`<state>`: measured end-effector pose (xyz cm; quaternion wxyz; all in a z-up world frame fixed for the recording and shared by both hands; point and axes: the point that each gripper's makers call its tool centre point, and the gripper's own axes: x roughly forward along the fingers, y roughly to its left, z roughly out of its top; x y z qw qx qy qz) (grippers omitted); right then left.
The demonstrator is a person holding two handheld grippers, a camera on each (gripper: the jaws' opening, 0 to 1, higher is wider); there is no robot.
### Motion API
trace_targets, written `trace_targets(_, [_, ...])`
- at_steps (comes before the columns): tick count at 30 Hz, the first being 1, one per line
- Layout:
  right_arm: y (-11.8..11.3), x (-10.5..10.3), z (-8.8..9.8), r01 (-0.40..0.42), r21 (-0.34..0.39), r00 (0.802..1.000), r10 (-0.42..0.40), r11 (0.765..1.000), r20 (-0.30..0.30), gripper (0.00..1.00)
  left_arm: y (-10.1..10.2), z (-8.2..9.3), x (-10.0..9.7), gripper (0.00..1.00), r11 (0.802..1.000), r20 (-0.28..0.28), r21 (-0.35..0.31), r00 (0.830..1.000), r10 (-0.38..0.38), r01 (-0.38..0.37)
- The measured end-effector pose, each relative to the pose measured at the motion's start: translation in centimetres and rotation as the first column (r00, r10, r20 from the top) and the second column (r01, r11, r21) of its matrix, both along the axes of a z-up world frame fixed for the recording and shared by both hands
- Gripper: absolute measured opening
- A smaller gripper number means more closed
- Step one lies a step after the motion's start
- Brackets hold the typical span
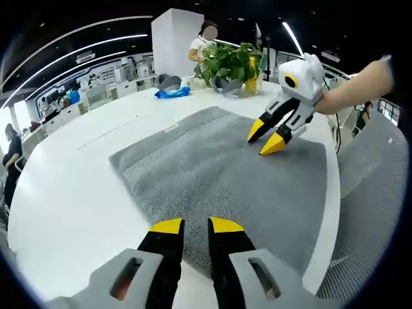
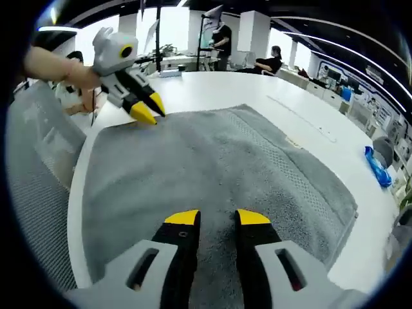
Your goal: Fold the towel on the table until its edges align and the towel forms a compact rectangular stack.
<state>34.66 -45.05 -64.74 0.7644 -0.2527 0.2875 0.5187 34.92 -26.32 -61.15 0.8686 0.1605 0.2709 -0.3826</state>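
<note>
1. The grey terry towel (image 1: 219, 174) lies flat and spread in a single layer on the white table (image 1: 77, 206), reaching close to the table edge on the side where you stand. No fold shows yet, so judge the task as at its start.

2. Your left gripper (image 1: 195, 225) hovers over one end of the towel, black jaws with yellow tips parted by a narrow gap and holding nothing. The towel runs straight ahead of it.

3. Your right gripper (image 2: 217, 217) hangs over the opposite end, jaws likewise slightly apart and empty. In the left gripper view it comes in from the right (image 1: 270, 136), tips low over the cloth near the table edge; whether they touch the pile, you cannot tell.

4. The relation to work from: the two grippers face each other along one axis of the towel, each nearest its own end. Which axis is the longer cannot be settled through the fisheye.

5. A green potted plant (image 1: 235, 64) and a blue crumpled item (image 1: 172, 93) sit at the far side of the table, well apart from the towel.
</note>
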Motion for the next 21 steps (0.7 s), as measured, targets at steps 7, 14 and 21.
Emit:
trace_targets(7, [-4.4,-5.1,0.3,-0.022,-0.024,0.997,0.02,0.999,-0.075,0.11,0.3,-0.3,-7.0,0.15,0.957,-0.049,0.129,0.965,-0.257,0.261])
trace_targets(14, [-8.1,-10.4,-0.8,-0.163,-0.174,0.986,0.157,0.971,-0.051,0.15,0.6,-4.4,-11.9,0.14,0.877,-0.158,0.259,0.914,-0.375,0.404])
trace_targets(21, [-9.5,-11.8,-0.9,-0.112,-0.117,0.991,0.102,0.987,-0.083,0.13,0.7,-4.4,-12.3,0.14,0.86,-0.155,0.283,0.905,-0.396,0.425])
